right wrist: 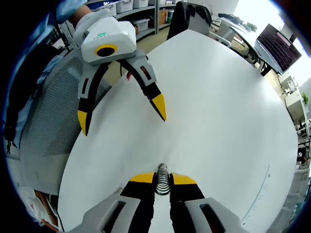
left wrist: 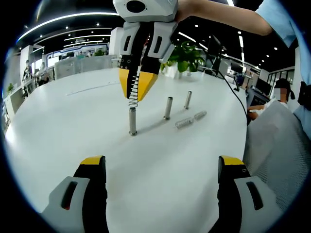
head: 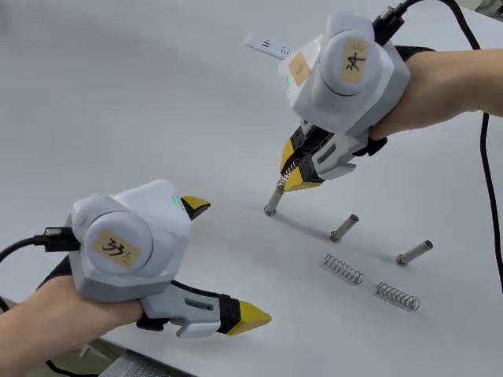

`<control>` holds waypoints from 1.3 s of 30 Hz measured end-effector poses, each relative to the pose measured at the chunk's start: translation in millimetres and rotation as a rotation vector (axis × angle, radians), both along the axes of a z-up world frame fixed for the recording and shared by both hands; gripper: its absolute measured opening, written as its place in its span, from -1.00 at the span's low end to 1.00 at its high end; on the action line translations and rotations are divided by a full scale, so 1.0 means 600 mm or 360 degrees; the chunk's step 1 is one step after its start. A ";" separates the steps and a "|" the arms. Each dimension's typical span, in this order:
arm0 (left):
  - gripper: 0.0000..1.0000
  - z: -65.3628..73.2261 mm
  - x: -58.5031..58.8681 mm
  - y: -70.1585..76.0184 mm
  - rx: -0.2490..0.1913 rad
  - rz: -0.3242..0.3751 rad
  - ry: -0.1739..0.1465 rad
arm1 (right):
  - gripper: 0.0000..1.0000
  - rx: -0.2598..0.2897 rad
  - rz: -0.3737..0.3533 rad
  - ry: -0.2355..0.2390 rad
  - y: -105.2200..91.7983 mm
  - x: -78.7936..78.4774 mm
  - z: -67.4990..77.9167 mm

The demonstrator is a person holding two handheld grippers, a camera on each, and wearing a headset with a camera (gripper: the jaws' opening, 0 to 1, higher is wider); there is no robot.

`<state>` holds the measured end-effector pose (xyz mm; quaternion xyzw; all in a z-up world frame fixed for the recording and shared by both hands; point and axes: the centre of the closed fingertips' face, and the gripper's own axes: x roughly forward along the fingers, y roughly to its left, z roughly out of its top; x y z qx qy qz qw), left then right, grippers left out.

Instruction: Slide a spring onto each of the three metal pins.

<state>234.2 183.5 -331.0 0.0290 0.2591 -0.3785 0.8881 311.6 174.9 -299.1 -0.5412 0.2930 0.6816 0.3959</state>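
Directly above leftmost pin (head: 274,201), spring (left wrist: 133,99) pinched in right hand-held gripper (head: 292,174)

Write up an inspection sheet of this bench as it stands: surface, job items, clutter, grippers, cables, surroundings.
Surface: white table, bare where it shows.
Job's things: left pin, middle pin and right pin stand upright. First loose spring and second loose spring lie beside them. Held spring hangs with its lower end at the left pin's top; whether it is on the pin cannot be told.
Clutter: small white strip at the far side.
Grippers: left gripper open, holding nothing. Right gripper shut on the held spring.
Cables: right cable, black, trails off the right gripper. Left cable, black, trails off the left gripper.
Surroundings: open office, potted plant, chair.
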 end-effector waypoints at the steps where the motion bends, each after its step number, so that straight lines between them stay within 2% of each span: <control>1: 0.89 -0.001 -0.001 0.000 0.0001 0.0000 0.0003 | -0.85 -0.0007 -0.0001 0.0000 -0.001 0.000 0.000; 20: 0.88 -0.008 -0.003 0.003 -0.0009 0.0005 0.0021 | -0.85 -0.0018 0.0019 -0.0007 0.001 0.005 -0.014; 39: 0.86 -0.016 -0.005 0.008 -0.0012 0.0025 0.0049 | -0.85 -0.0121 0.0075 -0.0019 0.005 0.005 -0.072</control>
